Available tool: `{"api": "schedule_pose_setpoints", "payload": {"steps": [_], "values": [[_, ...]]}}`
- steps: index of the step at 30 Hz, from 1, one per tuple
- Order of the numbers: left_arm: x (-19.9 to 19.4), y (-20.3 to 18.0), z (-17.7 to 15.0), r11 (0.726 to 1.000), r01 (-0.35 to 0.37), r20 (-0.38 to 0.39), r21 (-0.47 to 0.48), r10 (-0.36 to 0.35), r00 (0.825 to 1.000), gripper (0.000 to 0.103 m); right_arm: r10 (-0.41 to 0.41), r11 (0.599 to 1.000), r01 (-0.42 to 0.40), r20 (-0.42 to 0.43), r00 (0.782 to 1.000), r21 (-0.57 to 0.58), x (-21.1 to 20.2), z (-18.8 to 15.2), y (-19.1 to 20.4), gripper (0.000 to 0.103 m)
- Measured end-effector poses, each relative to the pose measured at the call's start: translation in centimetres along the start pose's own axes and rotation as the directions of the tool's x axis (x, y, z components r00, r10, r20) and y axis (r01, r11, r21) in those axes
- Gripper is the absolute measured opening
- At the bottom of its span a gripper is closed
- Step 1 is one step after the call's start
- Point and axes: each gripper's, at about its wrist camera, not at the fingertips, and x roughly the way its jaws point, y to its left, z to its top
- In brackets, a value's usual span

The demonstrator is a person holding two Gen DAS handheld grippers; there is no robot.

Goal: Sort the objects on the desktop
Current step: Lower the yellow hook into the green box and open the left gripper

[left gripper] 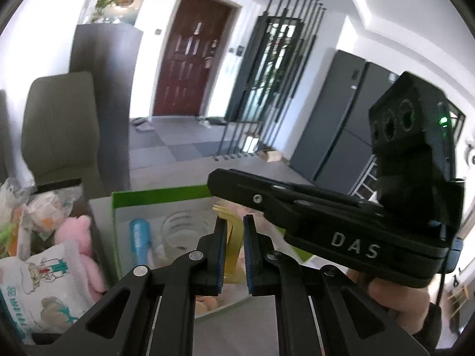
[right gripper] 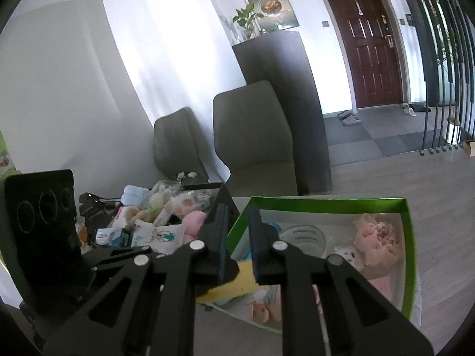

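Sorting was partly done: green box (right gripper: 408,255) held several items; desk pile (right gripper: 154,222) remained. Left tongs (left gripper: 233,255) gripped a yellow comb (left gripper: 230,237); right tongs (right gripper: 239,255) were closed on its other end.

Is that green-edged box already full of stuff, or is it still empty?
Partly filled. The green-rimmed box is open-topped and holds a pink fluffy toy, a blue tube and a clear round lid.

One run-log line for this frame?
left gripper: shut on yellow comb | right gripper: same comb's other end | over green-rimmed box
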Motion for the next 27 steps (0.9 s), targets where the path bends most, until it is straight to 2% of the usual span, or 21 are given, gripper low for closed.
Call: {"api": "schedule_pose_setpoints", "payload": {"steps": [7, 14, 17, 19, 21, 23, 25, 27], "values": [[0.1, 1.6, -0.6, 0.998, -0.045, -0.011, -0.034, 0.045, 0.999, 0.009, 0.000, 1.000, 0.000, -0.017, 1.000, 0.019, 0.7, -0.5, -0.5, 0.014], [0.5, 2.4, -1.0, 0.997, -0.061, -0.034, -0.054, 0.059, 0.998, 0.009, 0.000, 1.000, 0.000, -0.037, 0.999, 0.021, 1.5, -0.9, -0.2, 0.017], [0.8, 2.5, -1.0, 0.994, -0.093, -0.054, -0.065, 0.090, 0.995, 0.011, 0.000, 1.000, 0.001, -0.038, 0.999, 0.025, 1.5, -0.9, -0.3, 0.019], [0.9, 2.7, -1.0, 0.991, -0.115, -0.065, -0.074, 0.110, 0.992, 0.031, -0.003, 1.000, 0.004, -0.033, 0.999, 0.031, 1.3, -0.9, -0.4, 0.025], [1.0, 2.9, -1.1, 0.990, -0.112, -0.062, -0.091, 0.107, 0.992, 0.070, -0.003, 0.999, 0.003, -0.026, 1.000, 0.032, 1.2, -0.8, -0.3, 0.036], [0.7, 2.9, -1.0, 0.989, -0.113, -0.043, -0.096, 0.109, 0.993, 0.076, -0.004, 1.000, 0.005, -0.021, 1.000, 0.031, 1.1, -0.7, -0.3, 0.036], [0.3, 2.9, -1.0, 0.989, -0.114, -0.033, -0.099, 0.111, 0.993, 0.077, -0.004, 0.999, 0.004, -0.018, 1.000, 0.033, 1.0, -0.7, -0.3, 0.037], [0.2, 3.0, -1.0, 0.988, -0.115, -0.029, -0.104, 0.113, 0.993, 0.077, -0.007, 0.999, 0.008, -0.014, 1.000, 0.036, 0.9, -0.7, -0.4, 0.045]]}}
